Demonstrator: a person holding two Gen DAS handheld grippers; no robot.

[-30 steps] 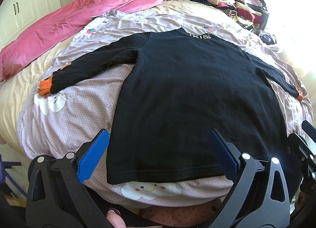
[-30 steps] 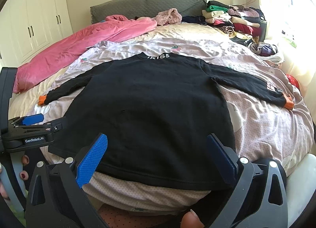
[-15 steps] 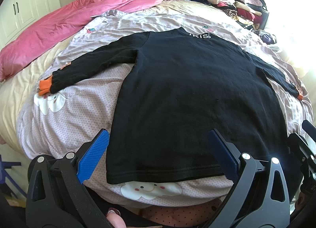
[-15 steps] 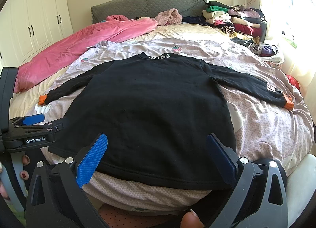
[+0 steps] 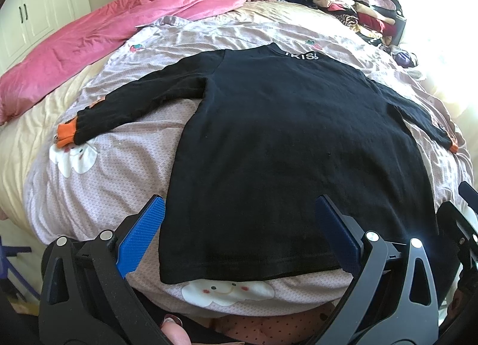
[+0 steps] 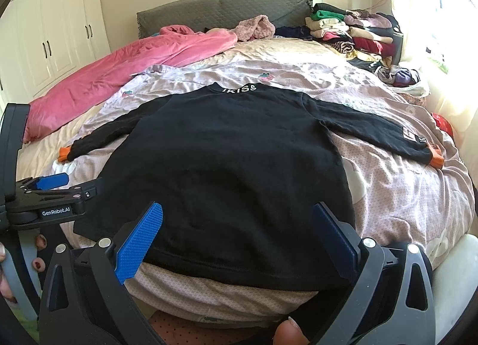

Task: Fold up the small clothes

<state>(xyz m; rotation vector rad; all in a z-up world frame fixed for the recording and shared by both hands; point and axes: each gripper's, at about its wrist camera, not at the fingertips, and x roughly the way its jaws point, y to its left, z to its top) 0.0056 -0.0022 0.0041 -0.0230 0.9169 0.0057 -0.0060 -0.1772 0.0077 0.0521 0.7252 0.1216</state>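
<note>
A small black long-sleeved top with orange cuffs lies flat on the bed, sleeves spread out to both sides, collar at the far end. It also shows in the right wrist view. My left gripper is open and empty, held just above the top's near hem. My right gripper is open and empty, also over the near hem. The left gripper shows at the left edge of the right wrist view.
The top rests on a lilac patterned quilt over the bed. A pink duvet lies at the far left. A stack of folded clothes sits at the far right by the headboard. White wardrobes stand at the left.
</note>
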